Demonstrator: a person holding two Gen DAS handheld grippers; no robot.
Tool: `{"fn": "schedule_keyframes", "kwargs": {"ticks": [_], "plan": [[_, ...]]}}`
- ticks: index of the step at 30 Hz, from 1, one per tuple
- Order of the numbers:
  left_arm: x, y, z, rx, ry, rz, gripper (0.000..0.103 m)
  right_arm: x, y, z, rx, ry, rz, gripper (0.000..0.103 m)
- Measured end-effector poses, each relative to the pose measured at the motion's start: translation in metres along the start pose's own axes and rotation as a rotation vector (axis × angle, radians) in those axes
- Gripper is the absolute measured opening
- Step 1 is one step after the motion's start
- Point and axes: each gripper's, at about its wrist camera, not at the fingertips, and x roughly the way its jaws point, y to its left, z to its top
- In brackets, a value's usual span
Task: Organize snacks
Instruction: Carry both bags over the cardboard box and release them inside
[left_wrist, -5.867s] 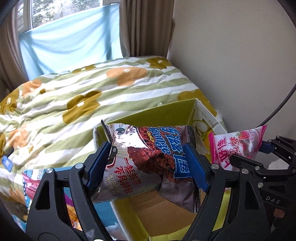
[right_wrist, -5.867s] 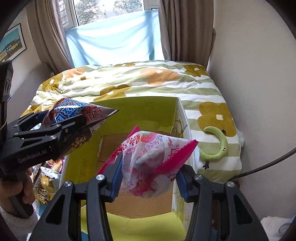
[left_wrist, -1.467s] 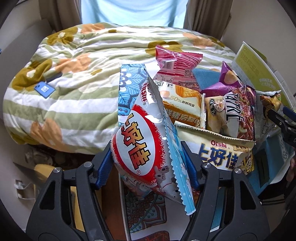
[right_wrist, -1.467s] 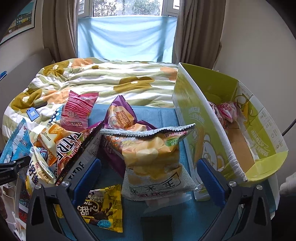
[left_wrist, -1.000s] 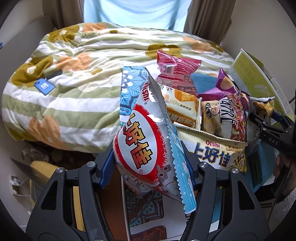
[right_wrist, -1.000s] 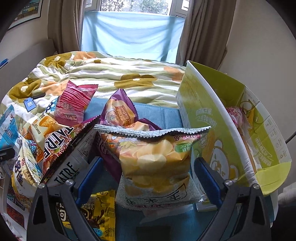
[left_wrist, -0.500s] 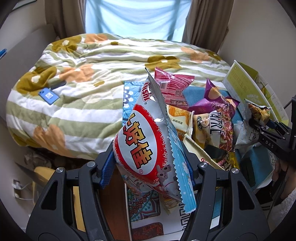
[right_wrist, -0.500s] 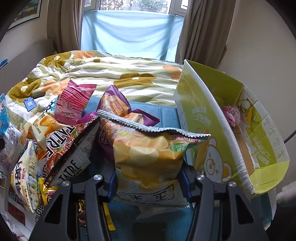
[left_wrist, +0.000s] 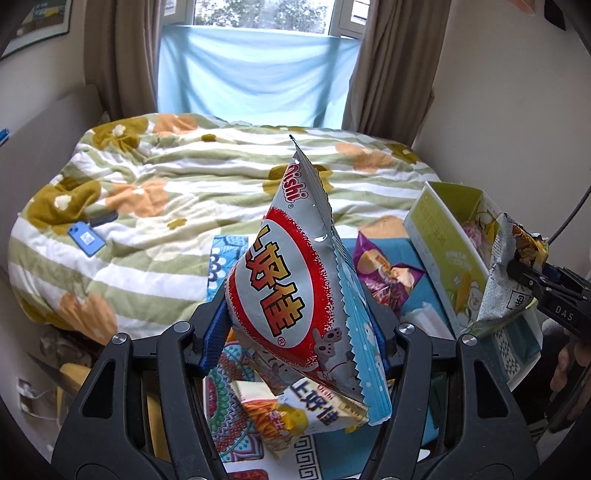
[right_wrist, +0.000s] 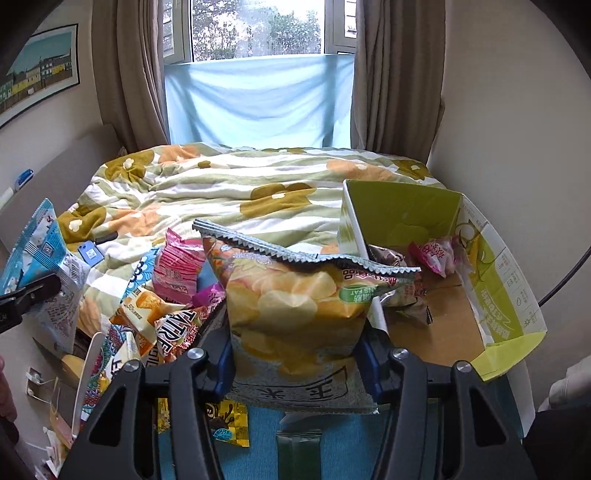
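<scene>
My left gripper (left_wrist: 299, 336) is shut on a silver and red Oishi snack bag (left_wrist: 288, 280), held upright above the snack pile. My right gripper (right_wrist: 297, 356) is shut on a yellow potato chip bag (right_wrist: 295, 306), lifted beside the open green cardboard box (right_wrist: 498, 273). The box holds a pink strawberry candy bag (right_wrist: 437, 254) and a dark silver bag (right_wrist: 399, 291). In the left wrist view the right gripper (left_wrist: 532, 280) with its chip bag (left_wrist: 506, 284) is at the right, by the box (left_wrist: 443, 236).
Several snack bags lie on the blue mat left of the box: a pink bag (right_wrist: 177, 269), an orange bag (right_wrist: 147, 306), a purple bag (left_wrist: 384, 269), a yellow chocolate pack (right_wrist: 225, 421). A floral quilt (right_wrist: 240, 192) with a blue phone (left_wrist: 86, 238) lies behind. A wall stands right.
Both grippers have lifted with their bags. The right gripper closed on the chip bag and moved toward the box; the left raised the Oishi bag off the pile.
</scene>
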Motion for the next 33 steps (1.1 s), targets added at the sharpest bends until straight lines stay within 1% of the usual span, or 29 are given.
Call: {"fn": "schedule_keyframes", "kwargs": {"ticks": [3,6,10,12,14,17,19,21,25,28,29,31,32,33], "plan": [[-0.002,-0.032,0.014,0.010,-0.028,-0.019,0.059,-0.013,-0.022,0.013,0.022,-0.018,0.006,0.050],[-0.004,-0.075,0.027,0.027,-0.054,-0.031,0.059,-0.025,-0.052,0.023,0.038,-0.037,0.007,0.050],[-0.001,-0.144,0.043,0.050,-0.075,-0.082,0.059,-0.036,-0.097,0.033,0.032,-0.046,0.000,0.050],[0.005,-0.183,0.050,0.075,-0.076,-0.093,0.059,-0.038,-0.120,0.038,0.014,-0.043,-0.001,0.050],[0.014,-0.217,0.056,0.072,-0.071,-0.126,0.059,-0.039,-0.142,0.041,-0.009,-0.046,-0.006,0.050],[0.037,-0.266,0.060,0.083,-0.034,-0.134,0.059,-0.037,-0.173,0.046,-0.030,-0.042,0.007,0.050],[0.053,-0.291,0.059,0.079,-0.007,-0.147,0.059,-0.033,-0.192,0.048,-0.044,-0.040,0.012,0.050],[0.069,-0.313,0.055,0.082,0.028,-0.145,0.059,-0.029,-0.211,0.051,-0.050,-0.037,0.023,0.050],[0.100,-0.346,0.046,0.079,0.100,-0.136,0.059,-0.018,-0.241,0.055,-0.052,-0.014,0.047,0.050],[0.119,-0.356,0.038,0.073,0.146,-0.129,0.061,-0.009,-0.255,0.056,-0.055,0.008,0.073,0.050],[0.123,-0.359,0.036,0.078,0.159,-0.133,0.066,-0.005,-0.258,0.056,-0.055,0.014,0.080,0.050],[0.127,-0.360,0.032,0.091,0.177,-0.124,0.084,0.001,-0.264,0.055,-0.049,0.025,0.095,0.050],[0.126,-0.361,0.032,0.094,0.177,-0.119,0.100,0.004,-0.266,0.054,-0.045,0.029,0.100,0.050],[0.123,-0.361,0.031,0.092,0.165,-0.125,0.103,0.007,-0.267,0.054,-0.043,0.033,0.103,0.050]]}}
